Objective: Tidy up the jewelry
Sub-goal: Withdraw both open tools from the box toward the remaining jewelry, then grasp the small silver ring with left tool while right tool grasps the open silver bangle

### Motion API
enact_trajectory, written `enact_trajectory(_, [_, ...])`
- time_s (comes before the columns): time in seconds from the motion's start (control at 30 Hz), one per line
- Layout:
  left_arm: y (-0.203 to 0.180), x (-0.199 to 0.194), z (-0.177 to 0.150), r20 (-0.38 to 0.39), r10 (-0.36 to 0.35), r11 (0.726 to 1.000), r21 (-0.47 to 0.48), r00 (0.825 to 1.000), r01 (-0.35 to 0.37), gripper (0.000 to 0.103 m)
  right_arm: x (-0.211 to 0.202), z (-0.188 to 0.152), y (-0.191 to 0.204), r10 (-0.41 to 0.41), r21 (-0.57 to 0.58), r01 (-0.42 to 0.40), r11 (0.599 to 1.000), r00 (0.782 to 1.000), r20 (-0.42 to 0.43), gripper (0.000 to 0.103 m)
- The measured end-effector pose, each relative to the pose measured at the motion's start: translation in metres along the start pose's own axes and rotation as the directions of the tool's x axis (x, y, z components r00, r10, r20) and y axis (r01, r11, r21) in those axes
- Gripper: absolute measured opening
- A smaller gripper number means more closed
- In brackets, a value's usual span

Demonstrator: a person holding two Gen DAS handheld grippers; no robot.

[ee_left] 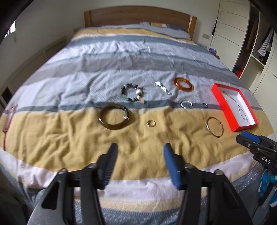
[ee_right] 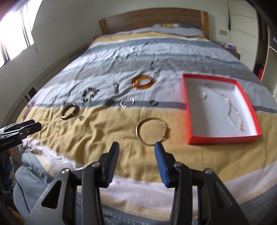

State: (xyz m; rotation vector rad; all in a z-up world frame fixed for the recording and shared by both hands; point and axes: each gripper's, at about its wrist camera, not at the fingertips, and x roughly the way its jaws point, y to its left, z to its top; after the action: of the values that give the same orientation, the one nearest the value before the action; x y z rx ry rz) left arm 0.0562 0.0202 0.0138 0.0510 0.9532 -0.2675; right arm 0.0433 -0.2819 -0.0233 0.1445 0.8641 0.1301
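Lay spread over a striped bedspread (ee_left: 69, 135), in blue, white and mustard bands, with a wooden headboard (ee_left: 138, 16) at the far end. From the left: a pink object (ee_left: 10, 114) at the bed's left edge, too blurred to name. Then a dark brown bangle (ee_left: 114, 117) on the mustard band, with a black beaded bracelet (ee_left: 133, 92) beyond it on the pale blue band. Next a small gold ring (ee_left: 151, 123) on mustard, and farther back a silver chain piece (ee_left: 162, 88). Then an amber bangle (ee_left: 183, 84), a silver link bracelet (ee_left: 186, 104) on the dark blue stripe, and a small dark ring (ee_left: 204, 105) just beside it. Nearer, a thin gold hoop bangle (ee_left: 214, 127) on mustard, close to the box's near left corner. Farthest right, a red box (ee_right: 188, 110) with white inside, holding a silver necklace (ee_right: 232, 110) and a smaller silver loop (ee_right: 200, 94).

Left gripper (ee_left: 140, 148) hovered above the mustard band, nearer than the brown bangle and the gold ring, jaws partly apart with nothing between them. Right gripper (ee_right: 136, 147) hung just short of the gold hoop bangle, jaws likewise partly apart and empty, the blue pad (ee_right: 161, 162) overlapping the hoop's near edge in the right wrist view; contact impossible to tell. Both views motion-blurred.
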Motion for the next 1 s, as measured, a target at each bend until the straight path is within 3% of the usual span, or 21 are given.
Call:
enact_trajectory(0.2, [-0.004, 0.039, 0.013, -0.037, -0.063, 0.998, -0.010, 0.997, 0.063, 0.047, 0.041, 0.006, 0.000, 0.022, -0.008, -0.023, 1.000, 0.997, -0.068, 0.040])
enact_trajectory(0.43, [-0.006, 0.091, 0.029, -0.095, -0.058, 0.998, -0.031, 0.994, 0.055, 0.046, 0.083, 0.016, -0.005, 0.043, -0.017, -0.046, 0.999, 0.990, -0.131, 0.041])
enact_trajectory(0.73, [-0.013, 0.130, 0.037, -0.145, -0.070, 0.998, -0.019, 0.987, 0.068, 0.030, 0.114, 0.020, -0.012, 0.070, -0.015, -0.074, 0.997, 0.982, -0.176, 0.040])
enact_trajectory(0.83, [-0.017, 0.132, 0.037, -0.144, -0.068, 0.998, -0.009, 0.987, 0.068, 0.021, 0.117, 0.019, -0.009, 0.077, -0.025, -0.083, 0.996, 0.980, -0.184, 0.039])
enact_trajectory(0.93, [-0.020, 0.131, 0.035, -0.134, -0.062, 0.998, 0.003, 0.989, 0.063, 0.020, 0.119, 0.018, -0.005, 0.094, -0.035, -0.103, 0.994, 0.977, -0.192, 0.026])
enact_trajectory(1.0, [-0.021, 0.129, 0.035, -0.129, -0.063, 0.998, 0.002, 0.990, 0.064, 0.020, 0.119, 0.017, -0.004, 0.106, -0.033, -0.114, 0.993, 0.975, -0.194, 0.005])
